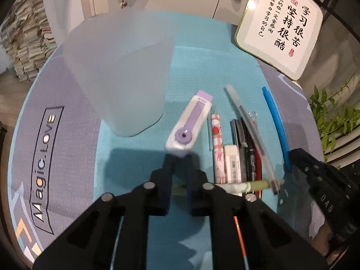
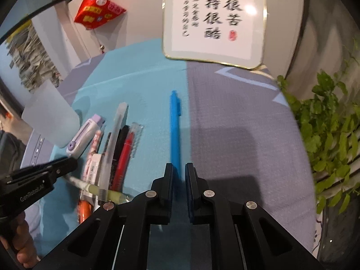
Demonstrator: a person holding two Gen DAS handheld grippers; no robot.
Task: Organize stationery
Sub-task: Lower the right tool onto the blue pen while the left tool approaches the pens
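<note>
The left hand-held gripper (image 1: 178, 157) pinches only the near end of the purple-and-white correction tape (image 1: 187, 126), which lies on the counter (image 1: 56, 90) just beside the frosted cup (image 1: 117, 72). Such a shallow hold risks the tape pivoting or slipping out on the lift. The right hand-held gripper (image 2: 179, 168) is pressed onto the near end of the blue pen (image 2: 175, 126); held so far back, the pen may droop or strike the cup's rim.

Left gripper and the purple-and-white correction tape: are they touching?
Touching. In the left wrist view the left gripper has its fingertips closed on the near end of the correction tape, with no gap visible between them.
</note>
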